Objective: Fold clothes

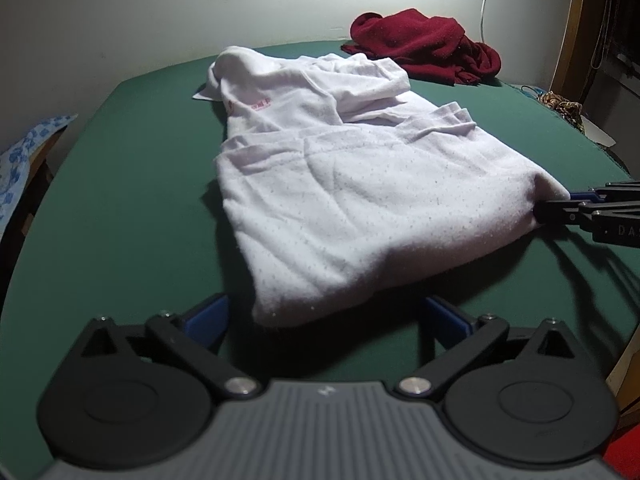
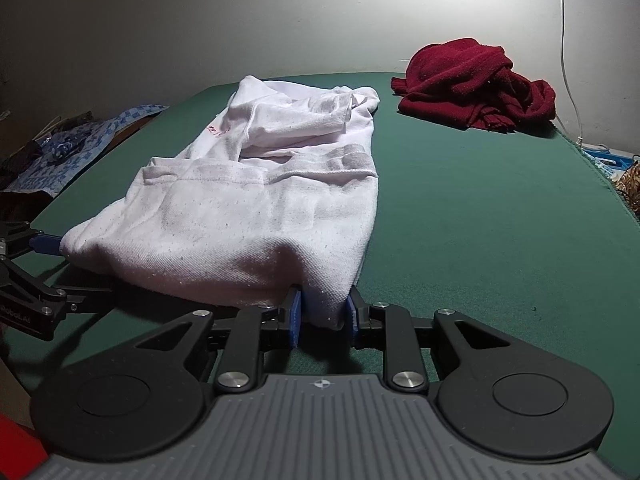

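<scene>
on the green table (image 1: 120, 200), as the left wrist view shows it, a white shirt (image 1: 352, 208) lies along the middle with its near part doubled over, hem edge facing the far side. the left gripper (image 1: 324, 316) sits at the near fold with jaws spread wide, nothing between them, the cloth just ahead. at the right side of the fold the right gripper (image 1: 556, 210) meets the shirt's corner, which looks drawn to a point, judged a pinch. a crumpled dark red garment (image 1: 424, 44) rests at the far right corner, apart from the shirt. a blue patterned cloth (image 1: 24, 160) hangs beyond the left edge.

along the near edge in the right wrist view, the right gripper (image 2: 324, 316) has its blue pads narrowed onto the white shirt (image 2: 256, 216), holding the folded corner, likely to steady or carry the fold. the left gripper (image 2: 44, 246) lies at the opposite corner, its grip unclear from here. the red garment (image 2: 476, 84) stays far right. a pale wall (image 2: 200, 20) backs the table, with a white cable (image 2: 568, 80) running down it; lighting is dim.
</scene>
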